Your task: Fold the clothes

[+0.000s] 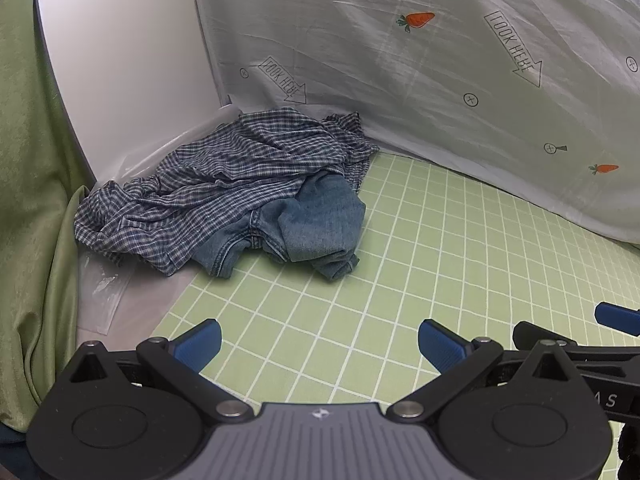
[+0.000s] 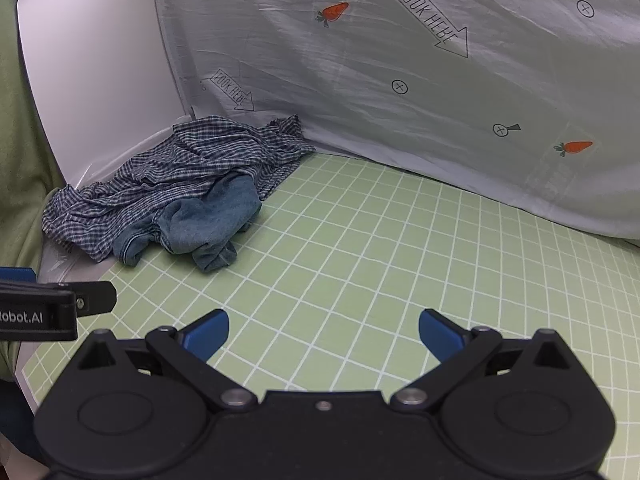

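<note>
Left gripper [image 1: 319,343] released, empty | right gripper [image 2: 324,332] released, empty | checked shirt [image 1: 224,184] heaped over denim garment [image 1: 320,224] on grid mat [image 1: 440,260]; no container seen.

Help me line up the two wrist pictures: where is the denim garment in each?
Left wrist: denim garment centre-left, half under the checked shirt.
Right wrist: denim garment left of centre, under the same shirt.
Shared landmark: the corner behind the pile.

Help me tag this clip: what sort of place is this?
Likely a staged clothes-folding workspace, not a lived-in room: a green grid mat, a printed sheet hung as backdrop, and crumpled clothes heaped in the corner.
</note>
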Available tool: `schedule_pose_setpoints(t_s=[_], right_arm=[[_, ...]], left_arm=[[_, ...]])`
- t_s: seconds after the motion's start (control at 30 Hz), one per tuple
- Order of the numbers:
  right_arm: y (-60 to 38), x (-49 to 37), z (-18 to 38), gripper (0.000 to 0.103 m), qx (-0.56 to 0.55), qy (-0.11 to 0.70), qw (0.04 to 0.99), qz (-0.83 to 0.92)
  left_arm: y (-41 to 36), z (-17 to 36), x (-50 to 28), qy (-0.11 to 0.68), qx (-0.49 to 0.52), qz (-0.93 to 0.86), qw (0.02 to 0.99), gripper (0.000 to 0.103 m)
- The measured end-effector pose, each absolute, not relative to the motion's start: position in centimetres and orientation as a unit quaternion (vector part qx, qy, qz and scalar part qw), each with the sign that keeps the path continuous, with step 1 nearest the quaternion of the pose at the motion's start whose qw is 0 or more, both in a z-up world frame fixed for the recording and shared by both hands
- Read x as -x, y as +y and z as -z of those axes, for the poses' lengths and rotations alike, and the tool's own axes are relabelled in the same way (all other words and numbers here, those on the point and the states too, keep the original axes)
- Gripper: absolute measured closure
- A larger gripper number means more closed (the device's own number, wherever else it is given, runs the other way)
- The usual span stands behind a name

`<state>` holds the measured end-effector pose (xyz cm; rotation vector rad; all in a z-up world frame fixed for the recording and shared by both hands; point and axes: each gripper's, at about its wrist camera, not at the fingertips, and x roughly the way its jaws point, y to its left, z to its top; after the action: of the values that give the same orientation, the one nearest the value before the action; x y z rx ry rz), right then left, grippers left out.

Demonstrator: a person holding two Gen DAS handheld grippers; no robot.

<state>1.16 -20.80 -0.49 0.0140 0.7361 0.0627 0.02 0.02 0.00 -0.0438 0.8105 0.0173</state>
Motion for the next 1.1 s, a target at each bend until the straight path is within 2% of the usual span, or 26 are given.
schedule_pose_setpoints(t_s=[1.1], right_arm=[[-20.42, -0.73, 0.71, 0.001, -0.001, 0.36, 0.932, -0.033]], left_arm=[[-0.01, 0.1, 0.14, 0.395, 0.013, -0.008, 0.919, 0.0]])
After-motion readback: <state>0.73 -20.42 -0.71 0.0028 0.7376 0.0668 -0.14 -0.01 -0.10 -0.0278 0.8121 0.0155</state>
